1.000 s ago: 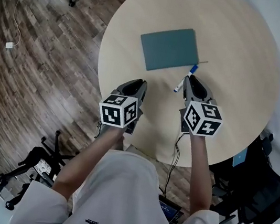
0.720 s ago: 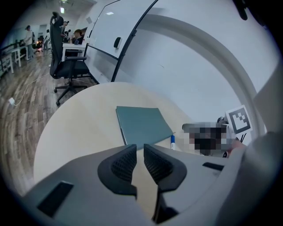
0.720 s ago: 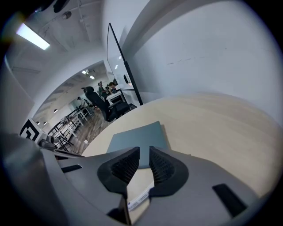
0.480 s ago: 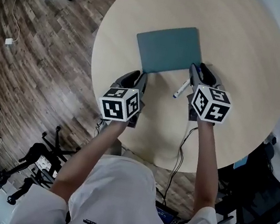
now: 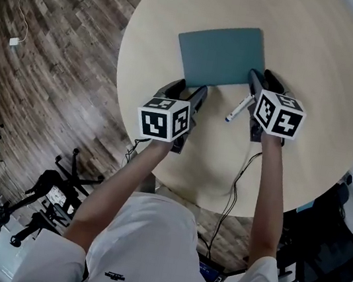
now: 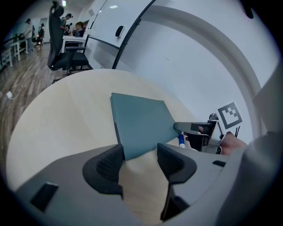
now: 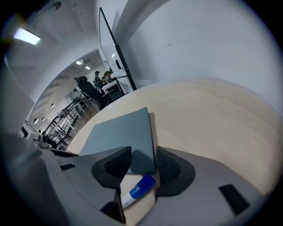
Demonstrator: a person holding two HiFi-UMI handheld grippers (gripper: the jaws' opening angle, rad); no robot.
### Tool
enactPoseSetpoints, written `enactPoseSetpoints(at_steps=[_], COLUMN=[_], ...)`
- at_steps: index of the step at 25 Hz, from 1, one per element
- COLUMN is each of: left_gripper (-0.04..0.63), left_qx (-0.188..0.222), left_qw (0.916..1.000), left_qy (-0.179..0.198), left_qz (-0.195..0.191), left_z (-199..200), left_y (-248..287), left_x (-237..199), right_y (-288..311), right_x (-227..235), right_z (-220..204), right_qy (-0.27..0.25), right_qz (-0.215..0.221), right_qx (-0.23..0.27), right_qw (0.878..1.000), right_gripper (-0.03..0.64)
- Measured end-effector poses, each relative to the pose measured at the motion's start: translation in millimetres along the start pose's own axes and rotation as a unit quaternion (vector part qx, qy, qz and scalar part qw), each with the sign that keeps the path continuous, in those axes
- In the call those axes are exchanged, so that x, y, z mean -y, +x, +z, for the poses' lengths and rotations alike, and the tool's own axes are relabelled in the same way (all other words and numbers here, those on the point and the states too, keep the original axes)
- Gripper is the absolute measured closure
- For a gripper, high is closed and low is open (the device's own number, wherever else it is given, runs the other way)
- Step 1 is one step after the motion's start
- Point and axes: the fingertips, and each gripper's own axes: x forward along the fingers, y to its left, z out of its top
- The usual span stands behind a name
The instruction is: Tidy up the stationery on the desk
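both of the person's tools hang low over the round pale wooden desk (image 5: 322,74), pointed down at the near edge of the teal-grey rectangular notebook (image 5: 221,54) that lies flat and closed towards the middle of it. the left gripper (image 5: 189,91) has its jaws released, having just been opening. its own camera shows the notebook (image 6: 141,126) with its near left corner reaching into the gap, neither pad pressing on it. the right gripper (image 5: 262,79) is likewise slack, its jaws also just been opening. from its camera the notebook (image 7: 119,132) shows its near right corner between the pads, ungripped. a white marker with a blue cap (image 5: 239,107) lies on the bare wood just beside that gripper, between the two tools and close to the notebook's edge. in the right gripper view the marker (image 7: 137,190) sits low in the gap, nearer the camera than the corner.

to my eye this is the reach-in, both tools lining up on the notebook's two near corners, with nothing picked up yet. next, each lower jaw will probably have to slide under the thin edge before closing. the right one must also keep clear of the marker, which looks ready to roll if nudged.
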Motion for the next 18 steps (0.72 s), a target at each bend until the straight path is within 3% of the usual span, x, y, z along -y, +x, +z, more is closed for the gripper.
enactPoseSetpoints(at_steps=[1,4,6,8,18], left_gripper=[0.357,0.445,0.458,0.463,0.471], left_qx=[0.001,0.005,0.005,0.005,-0.016], left_qw=[1.0,0.9994,0.9994,0.9994,0.9989], left_qy=[-0.001,-0.005,-0.007,-0.004,0.005], left_qz=[0.009,0.033,0.035,0.033,0.043], left_z=[0,1,0,1,-24], left_y=[1,-1,-4,-6,-26], left_x=[-3,-12,-12,-11,-6], right_y=[2,1,-1,-3,-5], right_x=[0,-3,-4,-4,-18], right_z=[-1,0,0,2,-3], right_qy=[-0.001,-0.01,-0.015,-0.017,-0.058], right_qz=[0.0,-0.008,-0.014,-0.02,-0.004], right_qx=[-0.004,-0.006,-0.002,0.003,-0.011], right_qw=[1.0,1.0,1.0,1.0,0.998], right_gripper=[0.434,0.444,0.458,0.485,0.486])
